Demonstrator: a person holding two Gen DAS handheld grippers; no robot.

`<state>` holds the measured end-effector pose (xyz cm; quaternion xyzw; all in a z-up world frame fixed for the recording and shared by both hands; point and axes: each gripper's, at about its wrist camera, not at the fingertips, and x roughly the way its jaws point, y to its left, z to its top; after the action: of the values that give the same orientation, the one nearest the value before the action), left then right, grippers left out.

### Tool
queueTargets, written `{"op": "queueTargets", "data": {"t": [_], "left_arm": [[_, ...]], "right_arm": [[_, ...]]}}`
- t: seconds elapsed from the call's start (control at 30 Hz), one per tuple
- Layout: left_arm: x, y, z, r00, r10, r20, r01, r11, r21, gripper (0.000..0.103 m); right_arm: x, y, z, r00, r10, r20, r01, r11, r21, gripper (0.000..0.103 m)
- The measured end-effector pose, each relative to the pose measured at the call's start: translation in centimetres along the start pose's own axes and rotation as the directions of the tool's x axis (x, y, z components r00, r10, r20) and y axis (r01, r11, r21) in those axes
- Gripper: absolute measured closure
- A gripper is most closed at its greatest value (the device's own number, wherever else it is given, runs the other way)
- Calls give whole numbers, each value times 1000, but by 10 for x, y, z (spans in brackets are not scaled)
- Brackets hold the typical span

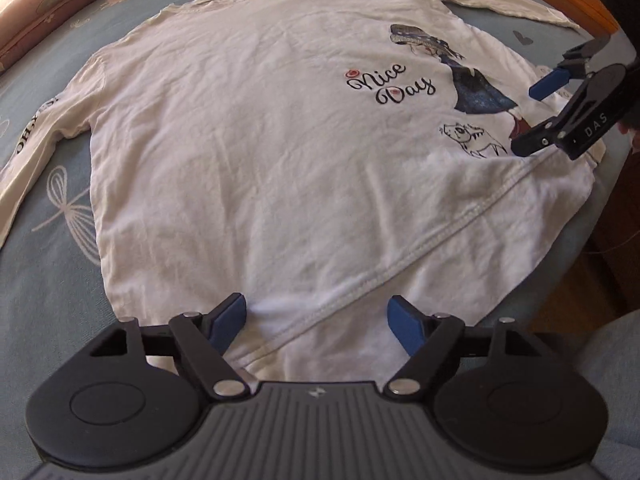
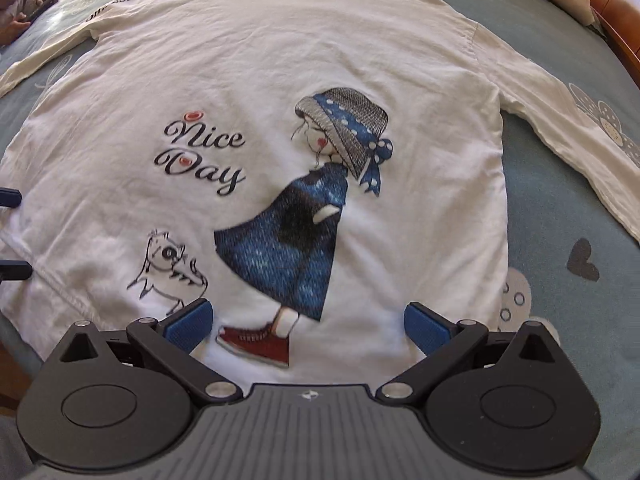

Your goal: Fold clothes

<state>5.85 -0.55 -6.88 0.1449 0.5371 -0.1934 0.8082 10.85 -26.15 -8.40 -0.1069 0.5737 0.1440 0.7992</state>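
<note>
Both pairs of tongs hang spread over the near hem of the shirt, pinching nothing. The left tongs (image 1: 316, 320) sit above the hem corner that is turned up in a diagonal flap (image 1: 420, 236), their blue pads well apart with only cloth showing between them. The right tongs (image 2: 308, 326) hover wide over the printed red shoe, beside the cartoon girl in the blue dress. The white long-sleeved shirt (image 2: 280, 60) lies face up, flat on the bed (image 2: 560, 208), collar at the far side and sleeves stretched out to each side. That spread looks meant to make folding easy. I'd guess the flap needs smoothing or gripping first, since it spoils the straight bottom edge.
</note>
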Motion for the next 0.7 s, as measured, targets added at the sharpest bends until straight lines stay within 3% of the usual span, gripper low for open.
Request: {"op": "queueTargets", "data": {"t": [0.07,0.23,0.37,0.43,0.6,0.7], "left_arm": [[-5,-4,-3,999,9,-37,-8,1000,19,26],[-10,-13,27,992,55,116,-61,997,47,26],[7,-26,46,987,40,154,-49,997,60,26],[14,-34,44,989,43,139,-57,993,99,26],[10,-27,8,999,23,34,-21,998,-51,22],[1,-31,-2,999,37,-18,-37,999,-15,22]], "right_arm": [[-6,1,-10,1000,2,-27,-3,999,-32,0],[-18,23,15,995,61,82,-50,990,-131,0],[1,50,29,986,120,116,-94,974,-206,0],[5,56,23,986,114,120,-83,969,-235,0],[-3,50,-14,992,102,72,-79,959,-272,0],[-12,45,-36,995,99,26,-86,946,-312,0]]}}
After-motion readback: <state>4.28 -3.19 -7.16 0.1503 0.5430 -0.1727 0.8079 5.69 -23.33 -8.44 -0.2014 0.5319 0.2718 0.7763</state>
